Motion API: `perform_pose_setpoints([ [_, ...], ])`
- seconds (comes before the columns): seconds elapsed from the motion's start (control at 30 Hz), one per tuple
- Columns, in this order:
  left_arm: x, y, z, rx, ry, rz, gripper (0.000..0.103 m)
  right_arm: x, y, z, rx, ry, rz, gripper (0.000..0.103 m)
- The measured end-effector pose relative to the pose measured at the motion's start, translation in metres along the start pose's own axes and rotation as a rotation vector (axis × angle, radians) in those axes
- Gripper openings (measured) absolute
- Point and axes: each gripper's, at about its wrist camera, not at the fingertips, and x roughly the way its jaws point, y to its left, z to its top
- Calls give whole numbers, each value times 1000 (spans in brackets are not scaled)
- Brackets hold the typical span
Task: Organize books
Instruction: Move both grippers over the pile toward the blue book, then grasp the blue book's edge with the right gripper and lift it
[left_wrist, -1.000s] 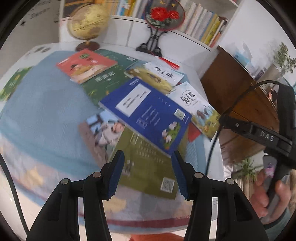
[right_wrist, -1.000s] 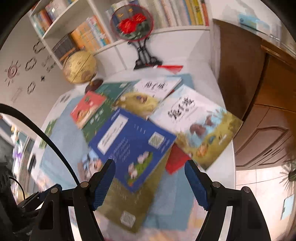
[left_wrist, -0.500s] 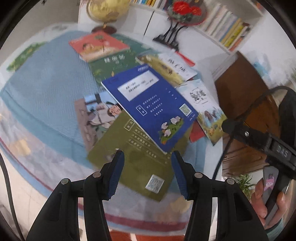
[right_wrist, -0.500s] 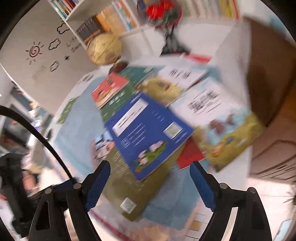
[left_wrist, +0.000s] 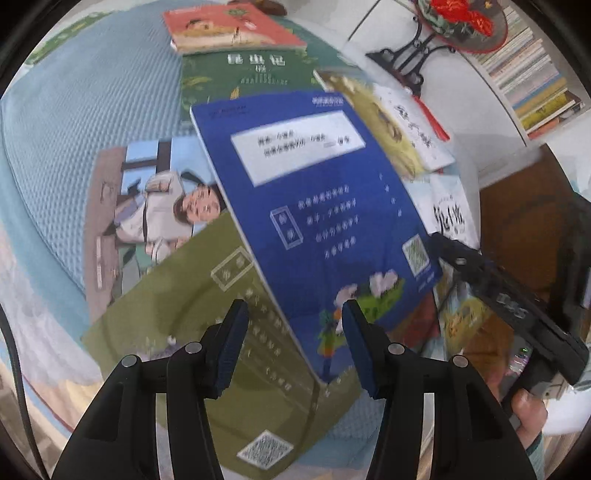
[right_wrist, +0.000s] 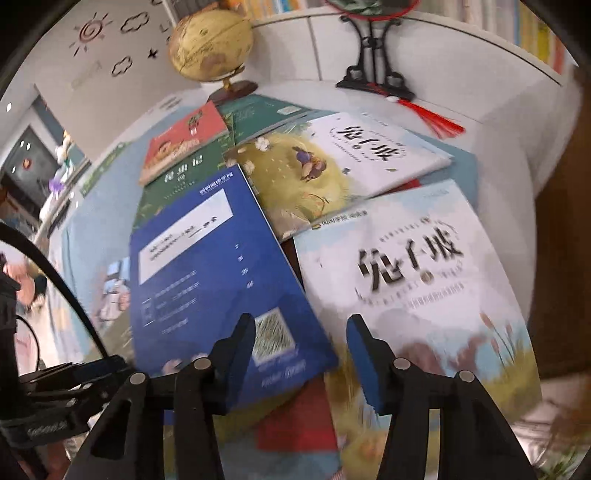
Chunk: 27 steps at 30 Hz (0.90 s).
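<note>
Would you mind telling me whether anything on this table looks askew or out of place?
Yes: the books lie in a loose, overlapping sprawl rather than a stack. The blue book sits crooked on top of the olive-green book, and the red book overlaps the dark green book. Nothing looks damaged.

White bookshelf (left_wrist: 532, 74), brown cabinet (left_wrist: 524, 221)

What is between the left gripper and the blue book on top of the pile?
Nothing visible. The left gripper is open over the near corner of the blue book, which lies on top with no book covering it.
</note>
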Motion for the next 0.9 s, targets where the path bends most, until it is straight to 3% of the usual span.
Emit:
perform_pose_setpoints([
  [0.17, 4, -8, 6, 31, -7, 8, 50, 8, 7, -3, -25, 24, 56, 51],
  [0.3, 1, -7, 1, 76, -23, 31, 50, 3, 27, -24, -92, 31, 4, 51],
  [0.53, -11, 9, -18, 87, -34, 19, 50, -8, 42, -62, -98, 51, 31, 53],
  [0.67, -13, 9, -24, 91, -29, 32, 50, -7, 41, -61, -80, 65, 32, 54],
  [0.9, -15, 13, -30, 52, -13, -34, 50, -8, 31, -56, 6, 88, 92, 55],
])
